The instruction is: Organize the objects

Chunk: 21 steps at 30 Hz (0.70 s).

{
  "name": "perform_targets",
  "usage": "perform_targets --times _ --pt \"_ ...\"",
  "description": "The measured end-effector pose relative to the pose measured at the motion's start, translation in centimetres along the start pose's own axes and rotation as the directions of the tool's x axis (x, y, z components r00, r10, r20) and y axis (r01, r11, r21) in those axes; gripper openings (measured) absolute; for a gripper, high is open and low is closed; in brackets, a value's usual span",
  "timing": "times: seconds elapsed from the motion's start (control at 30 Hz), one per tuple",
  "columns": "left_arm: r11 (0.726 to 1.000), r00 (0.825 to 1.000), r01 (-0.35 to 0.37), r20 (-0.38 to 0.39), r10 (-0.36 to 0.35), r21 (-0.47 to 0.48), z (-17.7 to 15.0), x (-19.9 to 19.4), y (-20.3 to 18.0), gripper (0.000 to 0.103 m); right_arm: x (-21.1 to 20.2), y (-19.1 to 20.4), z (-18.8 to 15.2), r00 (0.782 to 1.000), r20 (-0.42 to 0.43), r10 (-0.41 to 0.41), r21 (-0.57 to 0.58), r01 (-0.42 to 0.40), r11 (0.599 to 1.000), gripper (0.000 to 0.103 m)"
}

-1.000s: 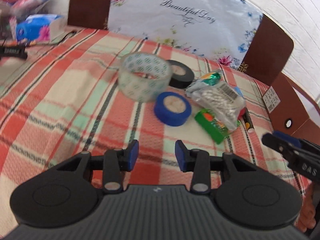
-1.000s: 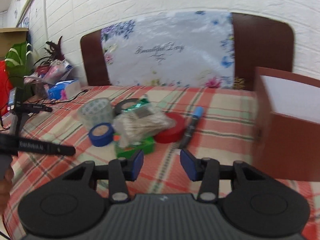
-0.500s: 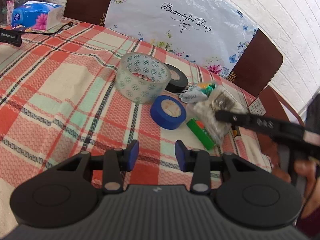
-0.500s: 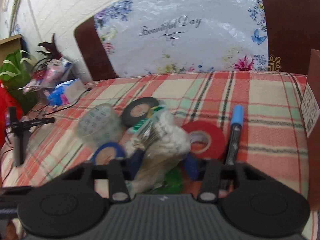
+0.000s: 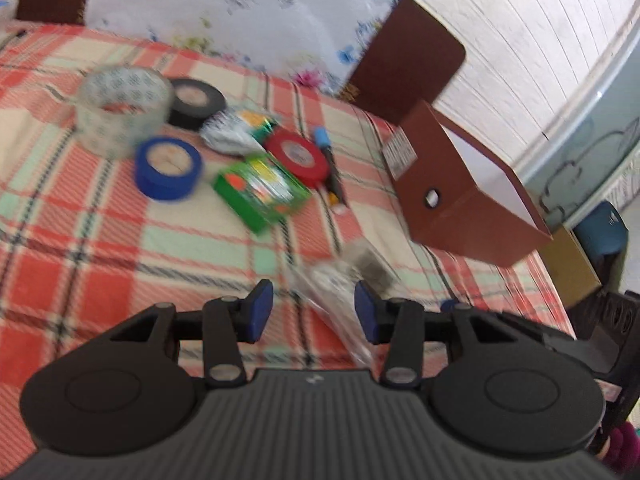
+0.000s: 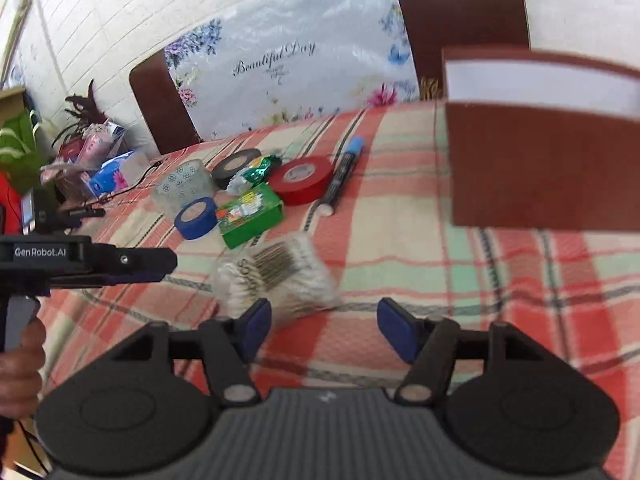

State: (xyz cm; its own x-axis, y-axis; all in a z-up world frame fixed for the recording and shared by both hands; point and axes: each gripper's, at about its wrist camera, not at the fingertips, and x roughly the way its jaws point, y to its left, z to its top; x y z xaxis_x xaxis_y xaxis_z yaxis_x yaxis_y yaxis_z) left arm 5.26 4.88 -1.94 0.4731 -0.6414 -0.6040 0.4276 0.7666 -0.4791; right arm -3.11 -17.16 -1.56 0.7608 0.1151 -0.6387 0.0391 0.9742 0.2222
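A clear bag of cotton swabs (image 6: 276, 276) lies on the checked tablecloth just ahead of my open right gripper (image 6: 325, 326), nearer its left finger; it shows blurred between the fingers of my open left gripper (image 5: 314, 310), as a streak (image 5: 340, 280). Farther back lie a clear patterned tape roll (image 5: 120, 110), black tape (image 5: 196, 102), blue tape (image 5: 168, 168), red tape (image 5: 296, 156), a green box (image 5: 260, 190), a foil packet (image 5: 236, 130) and a blue-capped marker (image 6: 344, 172).
An open brown box with a white inside (image 5: 468, 184) stands at the right of the table, also in the right wrist view (image 6: 544, 160). A floral-covered chair back (image 6: 288, 76) is behind the table. Tissue packs and clutter (image 6: 108, 168) sit far left.
The right gripper pulled the swab bag out of the pile toward the front, opened and drew back. The left gripper swung right; the brown box came into its view.
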Motion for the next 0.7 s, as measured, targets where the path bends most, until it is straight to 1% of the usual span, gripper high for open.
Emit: perform_targets --times 0.07,0.13,0.2,0.27,0.3,0.33,0.37,0.4,0.43,0.47,0.5,0.53,0.6,0.63,0.7 --pt "1.0 0.999 0.027 -0.043 -0.027 -0.007 -0.3 0.9 -0.7 0.048 -0.5 -0.2 0.1 1.0 0.022 0.013 -0.045 -0.012 0.999 0.062" --pt "0.999 0.997 0.016 -0.076 -0.019 -0.031 -0.4 1.9 -1.3 0.058 -0.3 -0.1 0.5 0.999 0.041 0.034 -0.076 -0.03 0.997 0.061" --pt "0.998 0.996 -0.002 -0.09 -0.003 -0.056 -0.3 3.0 -1.7 0.059 0.4 -0.4 1.2 0.996 0.064 0.059 -0.085 -0.054 0.995 0.061" --pt "0.997 0.995 -0.019 -0.101 0.012 -0.073 0.0 3.9 -1.6 0.059 1.9 -1.3 1.9 0.993 0.058 0.101 -0.044 -0.099 0.994 0.061" --pt "0.996 0.994 -0.024 -0.104 0.016 -0.084 0.1 4.4 -1.7 0.056 2.9 -1.8 2.2 0.991 0.038 0.128 -0.016 -0.128 0.992 0.058" --pt "0.996 0.994 -0.03 -0.11 0.021 -0.08 0.2 5.1 -1.5 0.044 4.2 -2.2 2.2 0.99 0.003 0.138 0.009 -0.138 0.99 0.048" --pt "0.996 0.993 -0.055 -0.109 0.047 -0.072 0.1 5.5 -1.5 0.034 5.5 -2.6 2.0 0.986 -0.04 0.163 0.053 -0.16 0.986 0.043" --pt "0.996 0.994 -0.055 -0.101 0.047 -0.075 0.2 5.4 -1.4 0.031 5.8 -3.2 1.6 0.97 -0.035 0.241 0.13 -0.234 0.963 0.031" --pt "0.996 0.993 -0.044 -0.11 0.035 -0.083 0.4 5.2 -1.5 0.03 5.7 -3.4 1.4 0.966 -0.038 0.256 0.172 -0.246 0.954 0.029" --pt "0.996 0.993 -0.026 -0.117 0.016 -0.084 0.8 5.0 -1.9 0.03 5.0 -3.1 1.2 0.97 -0.024 0.242 0.159 -0.235 0.959 0.029" --pt "0.998 0.994 -0.006 -0.11 -0.001 -0.062 1.3 4.7 -2.8 0.03 3.9 -2.8 1.3 0.975 0.001 0.224 0.13 -0.222 0.966 0.028" --pt "1.0 0.996 0.014 -0.089 -0.015 -0.016 2.0 4.2 -4.4 0.03 2.6 -2.6 1.4 0.979 0.043 0.199 0.093 -0.203 0.975 0.028" --pt "0.995 0.999 0.049 -0.026 -0.047 0.088 3.7 3.7 -7.9 0.03 -0.2 -2.9 2.5 0.978 0.144 0.152 0.053 -0.161 0.986 0.028" --pt "0.989 0.997 0.071 0.005 -0.072 0.133 4.6 3.7 -9.6 0.03 -1.5 -3.6 3.3 0.971 0.201 0.129 0.057 -0.143 0.988 0.028" --pt "0.971 0.991 0.116 0.047 -0.129 0.209 6.7 4.4 -13.1 0.03 -3.7 -5.1 4.9 0.95 0.304 0.075 0.081 -0.104 0.991 0.028"
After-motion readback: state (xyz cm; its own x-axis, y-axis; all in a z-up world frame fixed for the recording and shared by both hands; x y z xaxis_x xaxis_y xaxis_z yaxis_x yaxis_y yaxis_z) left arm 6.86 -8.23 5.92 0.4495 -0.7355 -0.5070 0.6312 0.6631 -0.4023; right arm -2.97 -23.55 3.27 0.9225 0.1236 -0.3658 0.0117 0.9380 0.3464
